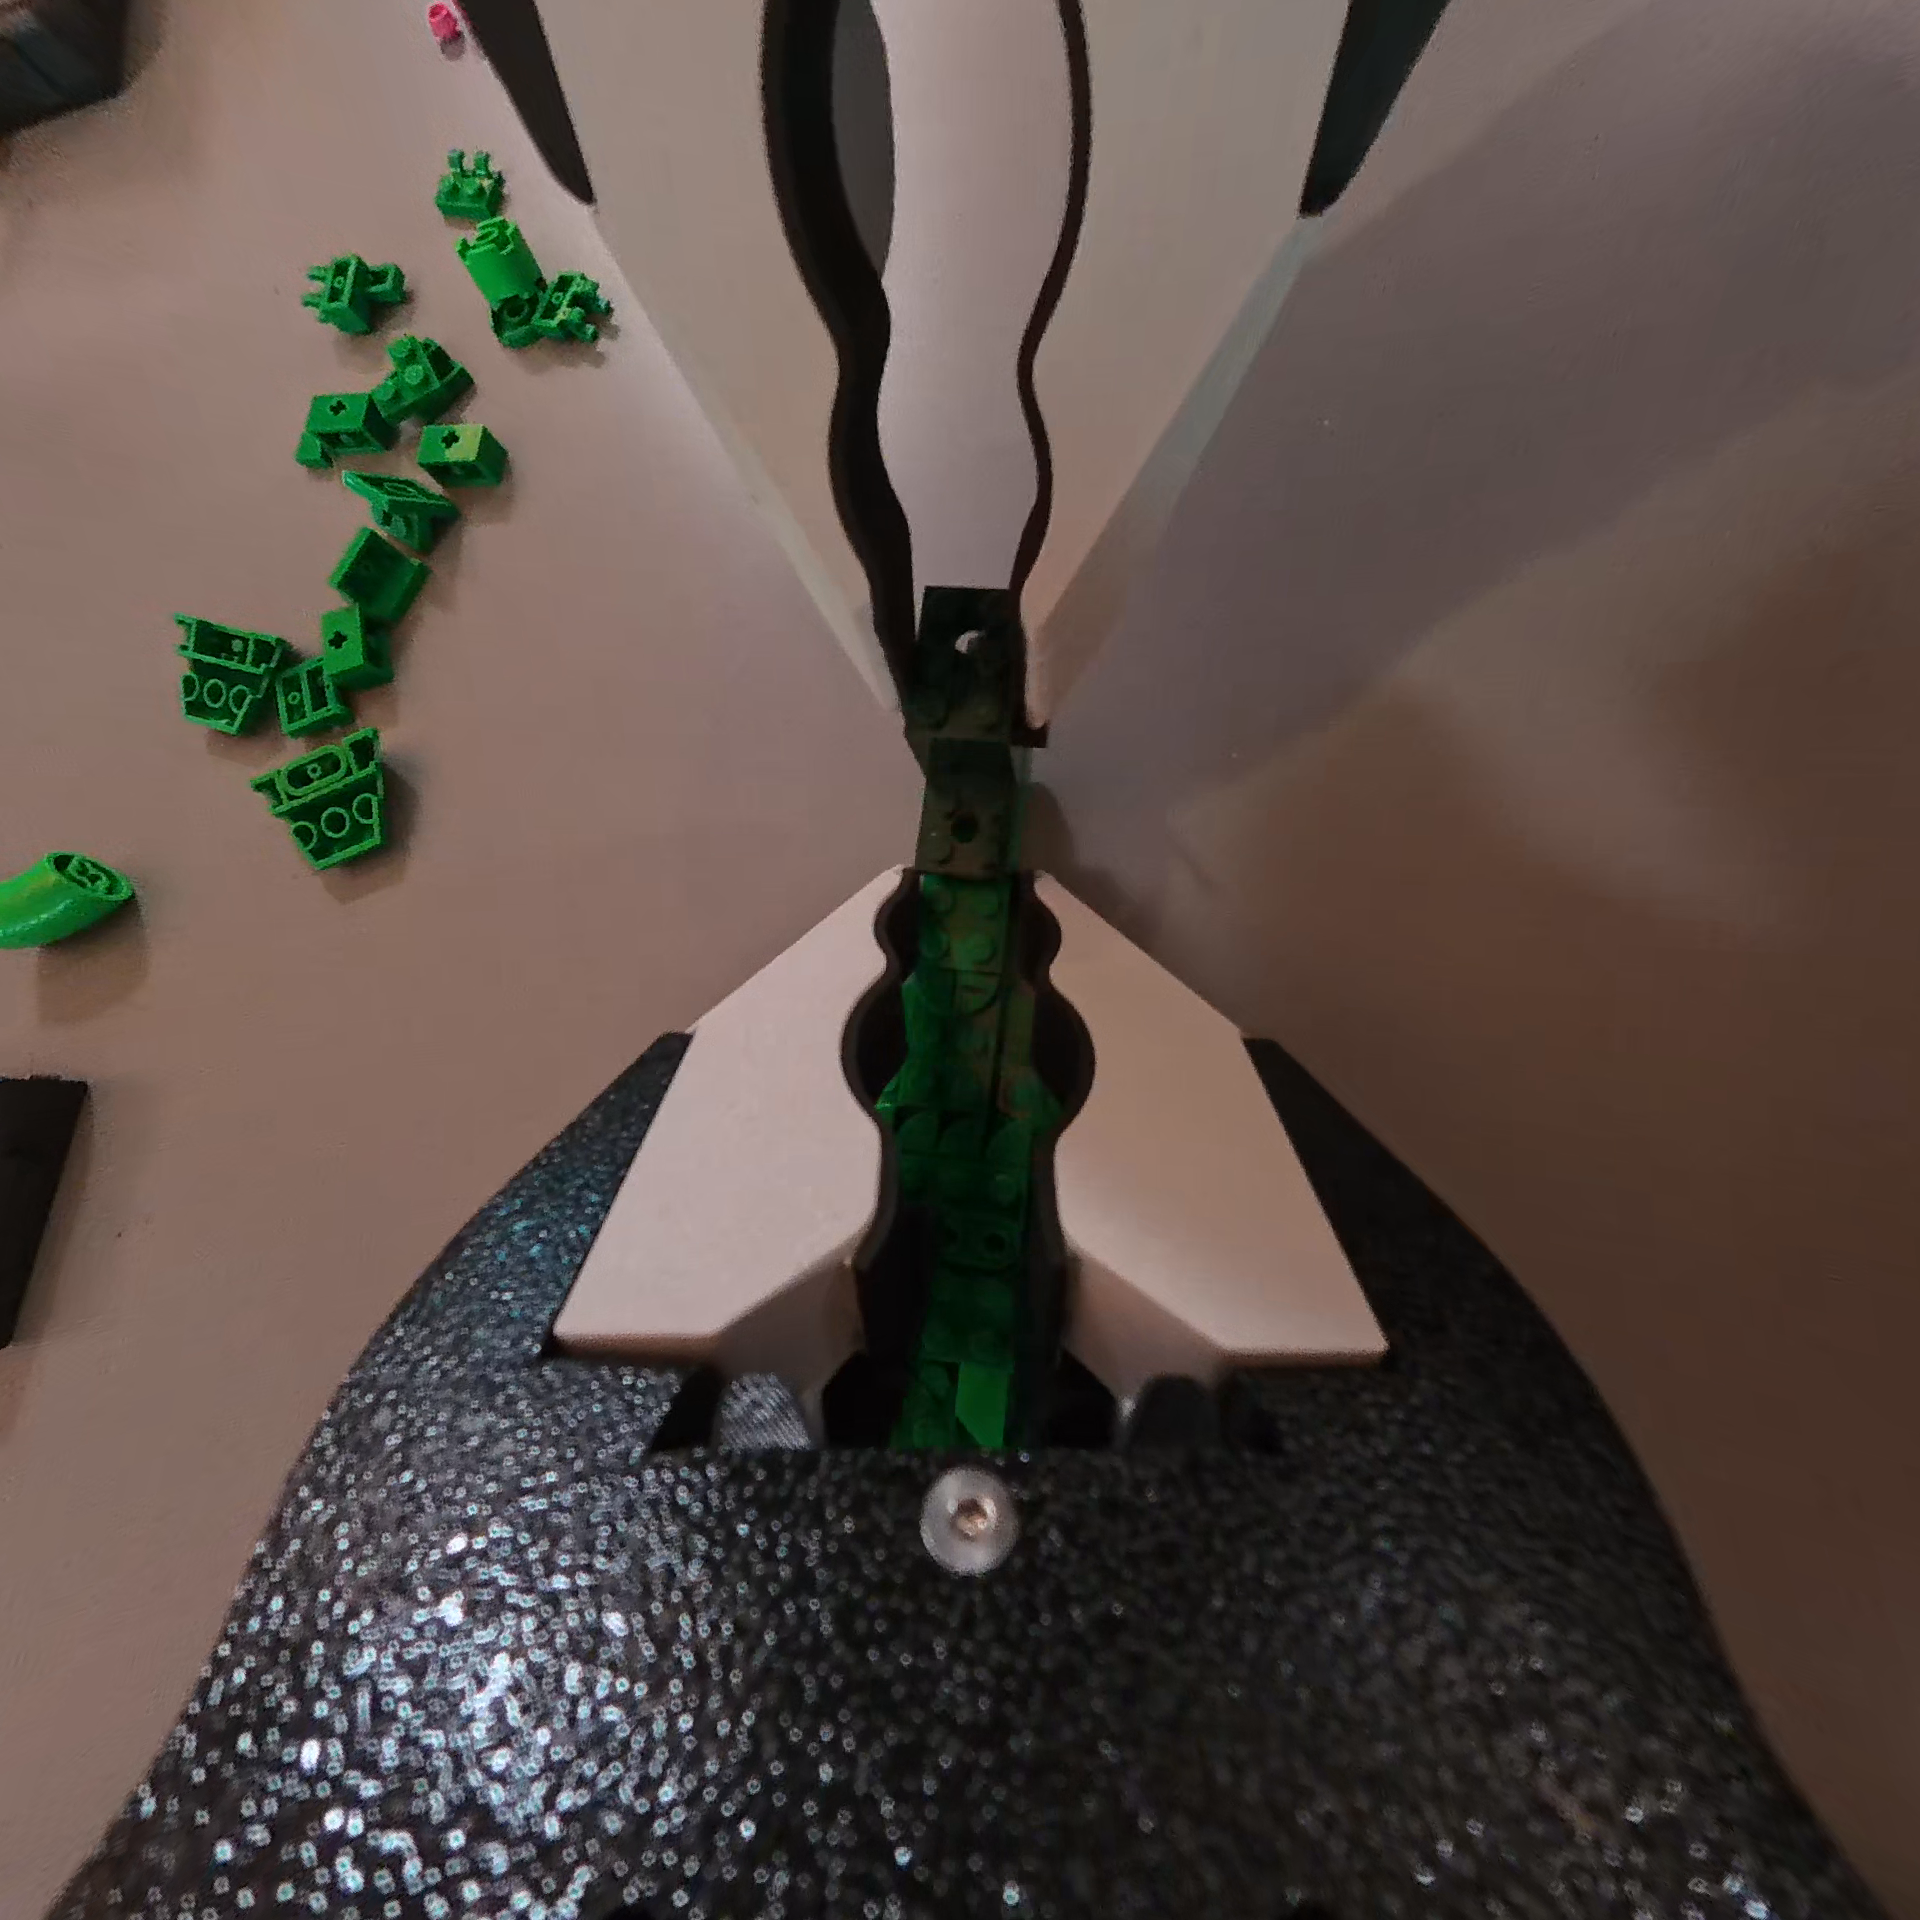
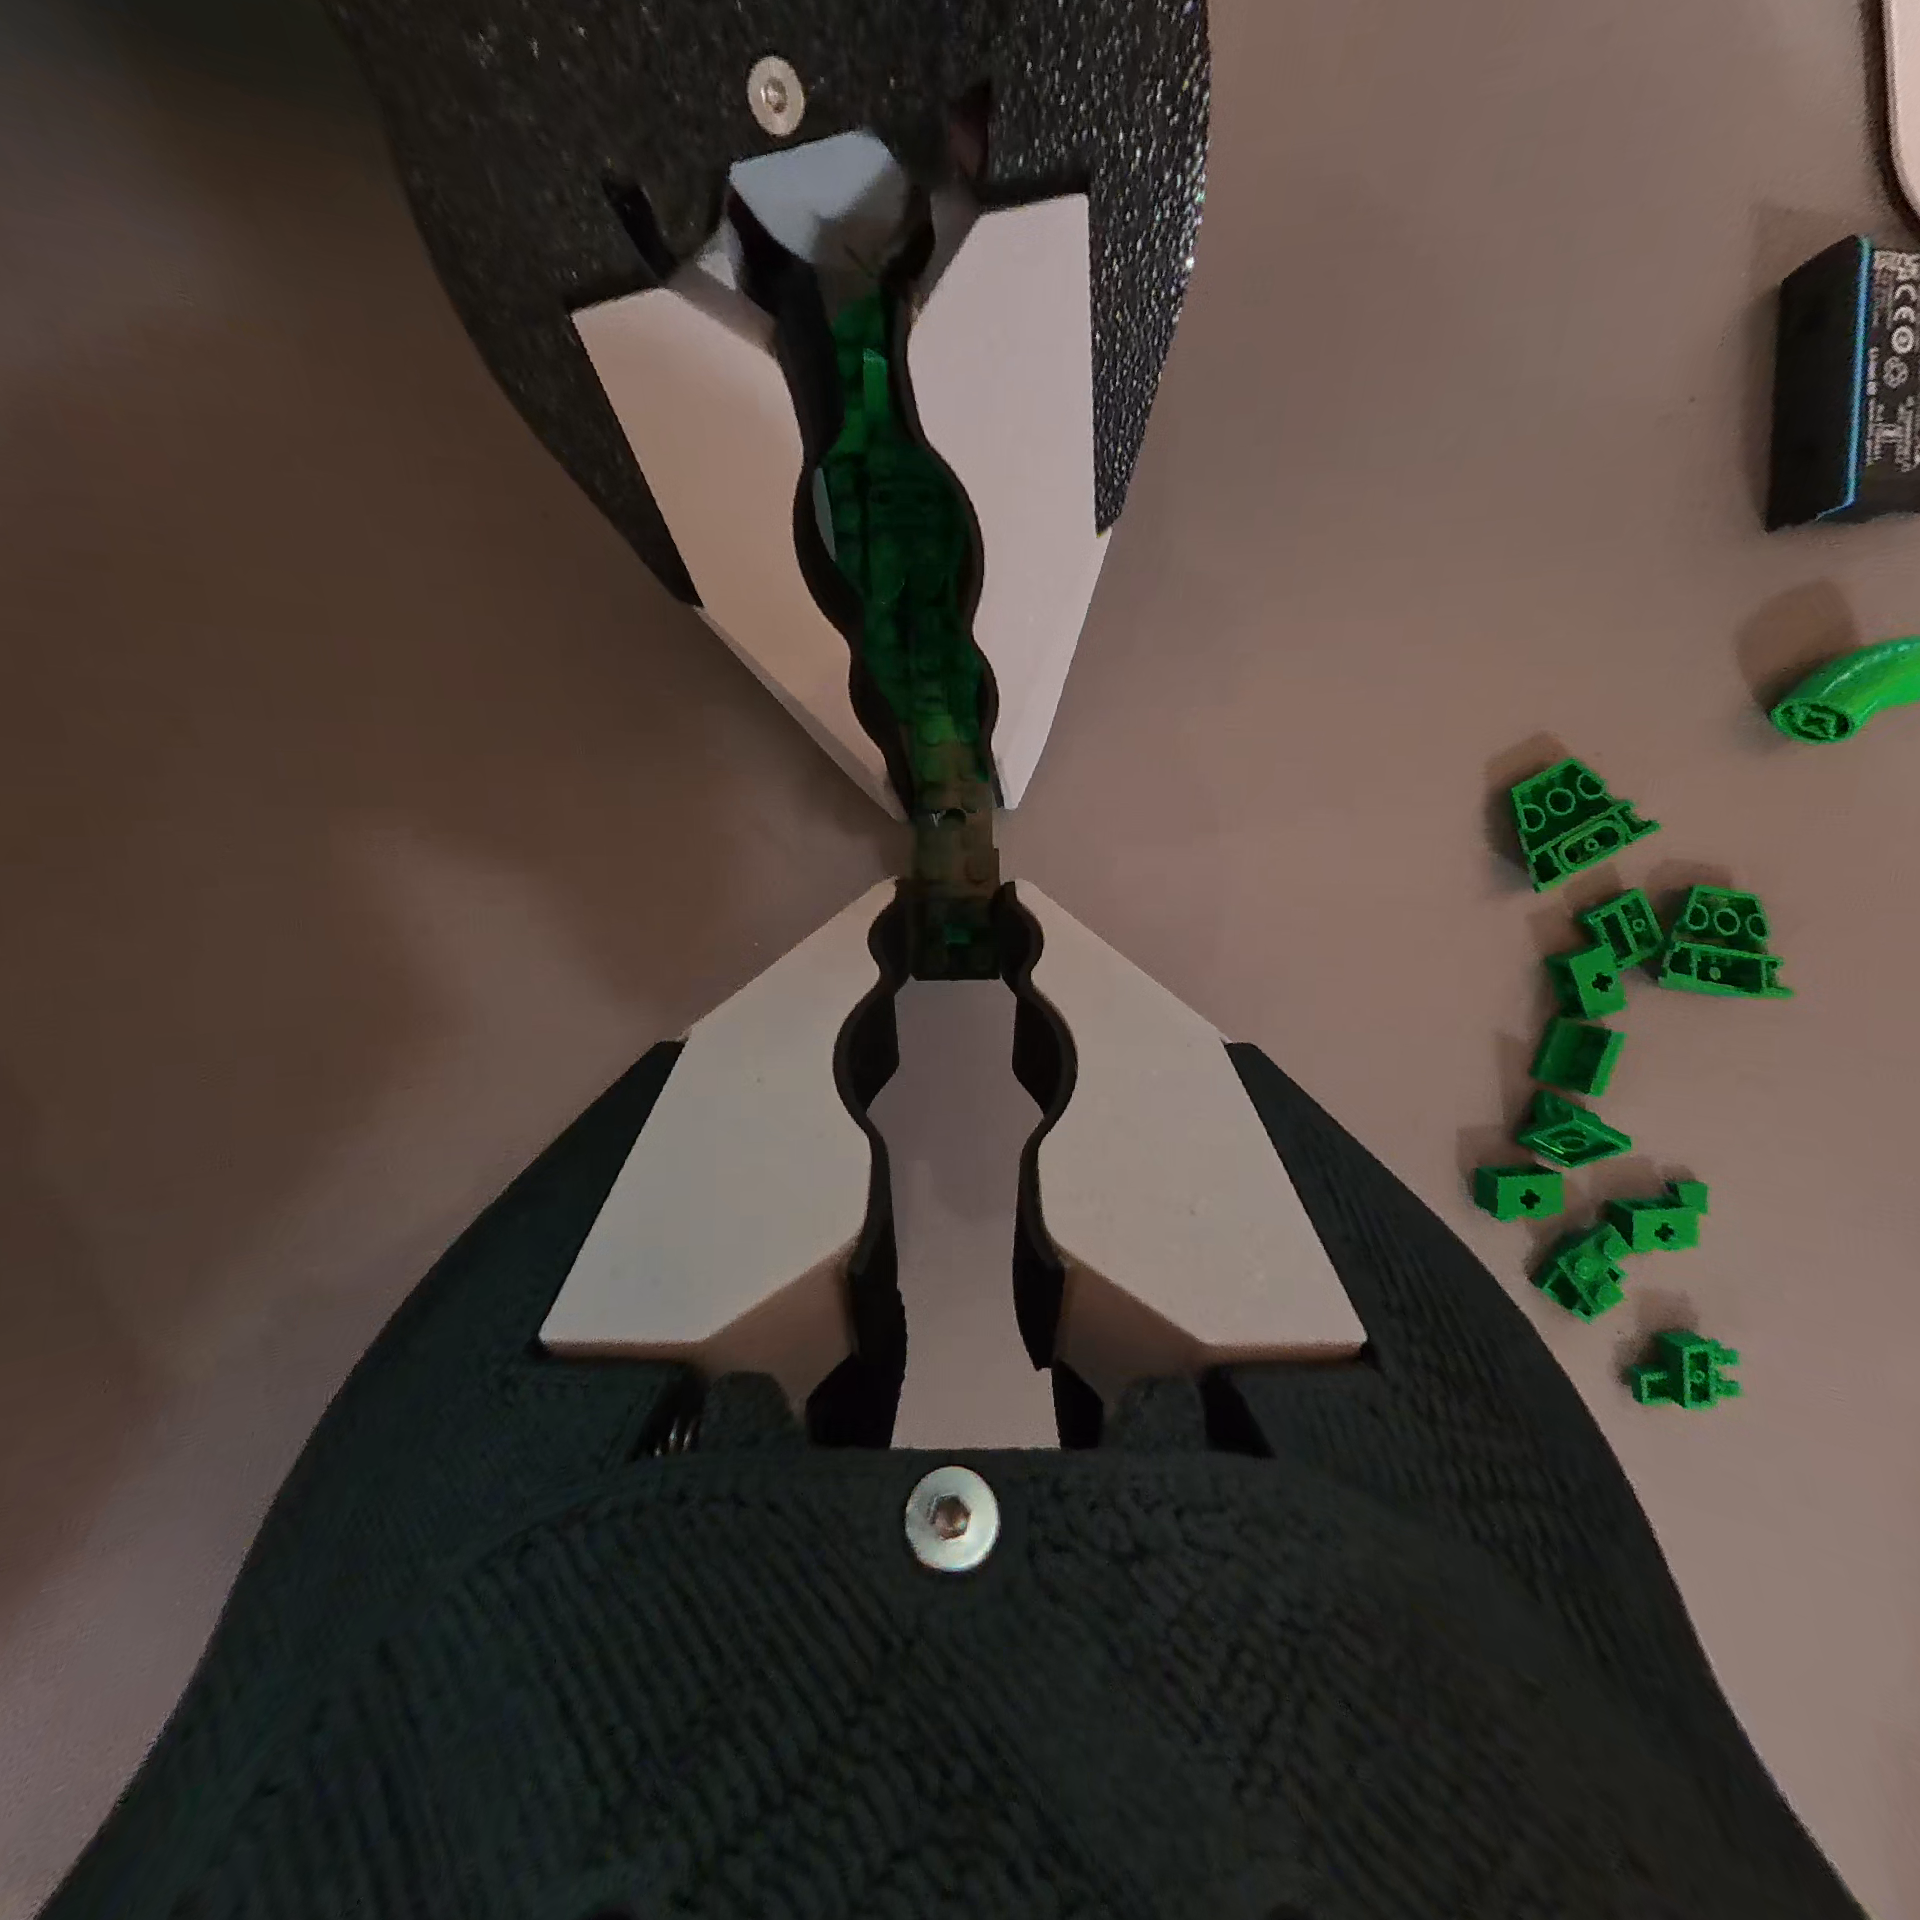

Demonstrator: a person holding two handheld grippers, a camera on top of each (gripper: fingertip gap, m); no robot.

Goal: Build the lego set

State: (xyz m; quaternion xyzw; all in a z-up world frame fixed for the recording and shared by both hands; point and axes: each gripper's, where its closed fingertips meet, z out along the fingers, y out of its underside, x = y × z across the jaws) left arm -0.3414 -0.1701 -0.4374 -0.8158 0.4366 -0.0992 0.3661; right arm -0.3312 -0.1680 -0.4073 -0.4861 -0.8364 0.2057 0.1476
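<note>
So both grippers are nose to nose over the table [image 2: 312, 727] here. The left gripper [image 1: 961, 883] has its fingers clamped along a long green brick strip [image 1: 961, 1143], which runs down the whole channel between them and sticks out past the tips. The right gripper [image 2: 951, 899] has its fingers pinched on the dark end piece [image 2: 951, 940] at the tip of that strip, so the build is held in the air from both ends.

Looks like the step is seating that end piece. My take: push straight along the strip, no twisting, or the thin stack could bend or pop apart at a joint. Keep the left grip firm so the strip doesn't slide back in the channel. Squeeze evenly until the seam closes.

The loose green bricks [image 2: 1621, 1091] sit at 3 o'clock in the right wrist view, well apart from the action, with a curved green tube [image 2: 1849, 696] above them and a black box [image 2: 1839, 384] further up.
</note>
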